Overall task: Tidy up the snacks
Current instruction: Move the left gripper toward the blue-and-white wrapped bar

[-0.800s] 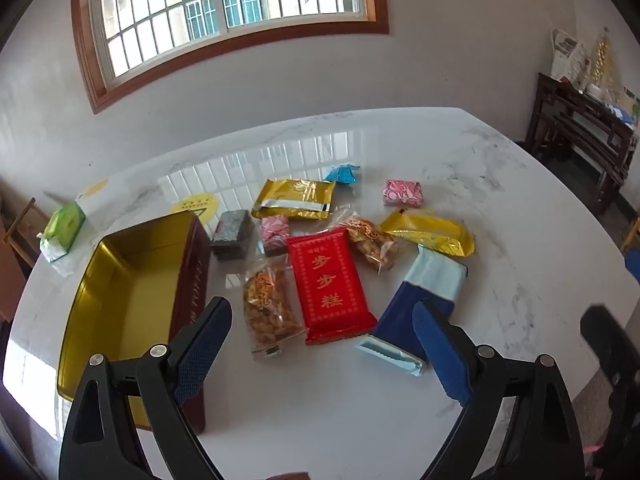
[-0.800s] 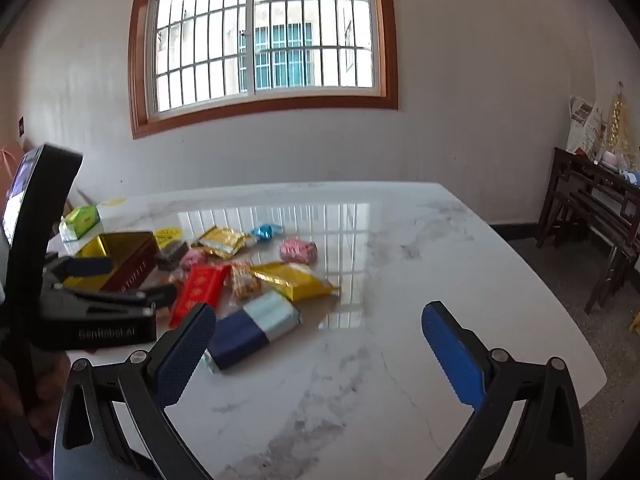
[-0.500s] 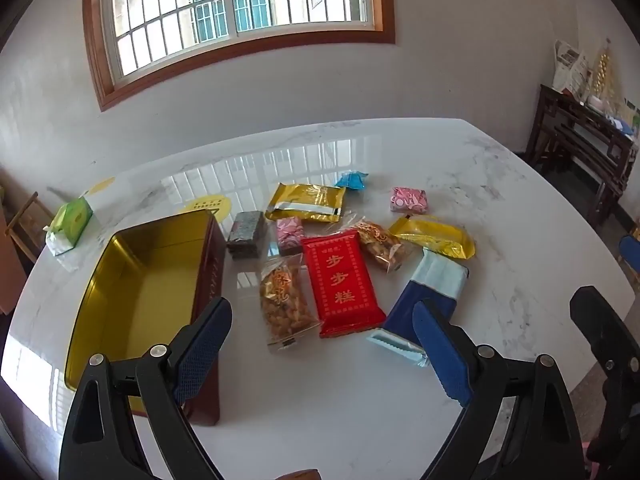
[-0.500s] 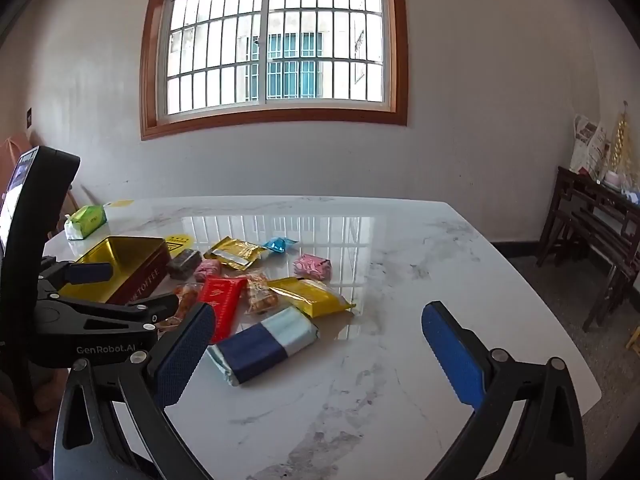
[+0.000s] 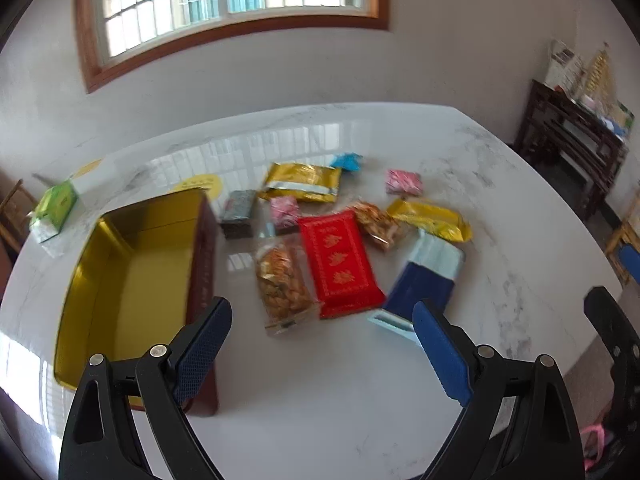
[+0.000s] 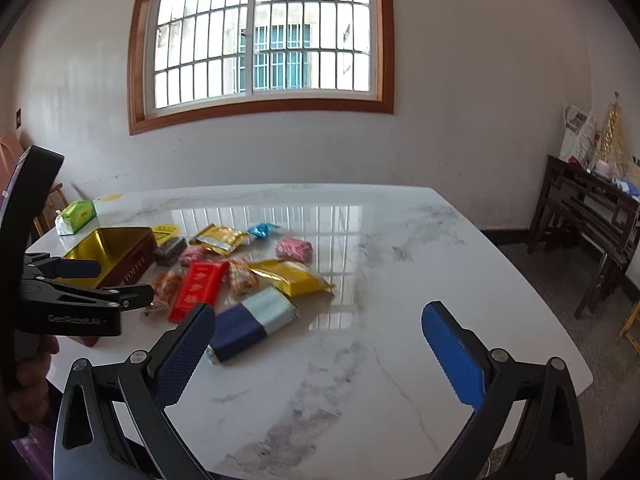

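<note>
Left wrist view: the left gripper [image 5: 322,344], jaws spread and empty, is hovering nearest the red packet [image 5: 338,262], lying lengthwise ahead beside the open gold tin [image 5: 200,240], while the right gripper [image 6: 318,354] is waiting spread too.

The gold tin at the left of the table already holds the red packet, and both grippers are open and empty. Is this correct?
Not quite. The gold tin is empty; the left wrist view shows the red packet lying on the table beside it, among the other snacks. The left gripper and right gripper are indeed open and empty.
</note>
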Tool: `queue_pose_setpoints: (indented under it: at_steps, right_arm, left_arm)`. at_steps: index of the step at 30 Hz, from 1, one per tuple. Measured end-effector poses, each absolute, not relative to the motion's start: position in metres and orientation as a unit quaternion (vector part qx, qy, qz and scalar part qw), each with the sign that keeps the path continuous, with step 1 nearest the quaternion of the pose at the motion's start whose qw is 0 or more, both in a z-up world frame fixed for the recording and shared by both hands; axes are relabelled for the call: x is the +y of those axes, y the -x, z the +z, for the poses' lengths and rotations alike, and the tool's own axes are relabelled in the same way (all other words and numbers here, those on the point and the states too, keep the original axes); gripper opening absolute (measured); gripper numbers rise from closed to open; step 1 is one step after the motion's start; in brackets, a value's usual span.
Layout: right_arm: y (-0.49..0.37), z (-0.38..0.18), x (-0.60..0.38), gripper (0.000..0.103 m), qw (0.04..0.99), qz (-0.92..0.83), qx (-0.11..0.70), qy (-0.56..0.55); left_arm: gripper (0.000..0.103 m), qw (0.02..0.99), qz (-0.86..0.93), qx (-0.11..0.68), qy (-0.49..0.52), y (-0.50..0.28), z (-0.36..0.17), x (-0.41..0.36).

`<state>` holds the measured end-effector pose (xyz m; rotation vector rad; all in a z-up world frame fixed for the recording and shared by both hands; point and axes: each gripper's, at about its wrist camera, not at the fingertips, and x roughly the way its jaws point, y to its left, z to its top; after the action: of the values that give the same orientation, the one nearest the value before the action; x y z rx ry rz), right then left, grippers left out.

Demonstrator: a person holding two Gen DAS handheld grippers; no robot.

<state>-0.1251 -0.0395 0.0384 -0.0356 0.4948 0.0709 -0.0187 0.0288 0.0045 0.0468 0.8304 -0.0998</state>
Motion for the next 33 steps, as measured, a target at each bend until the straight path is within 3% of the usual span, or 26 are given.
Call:
queue_pose_setpoints:
  at_steps: [12, 33]
  right_arm:
    - [0.123, 0.033, -0.064, 0.102, 0.967, 0.027, 0.255, 0.002]
    - [0.107, 0.012, -0.101, 0.102, 0.958, 0.013, 0.286, -0.028]
  left_arm:
    - [0.092, 0.862, -0.18, 0.467, -0.081, -0.011, -0.01, -0.022]
    - [0.092, 0.812, -0.23, 0.516, -0.145, -0.072, -0.052, -0.065]
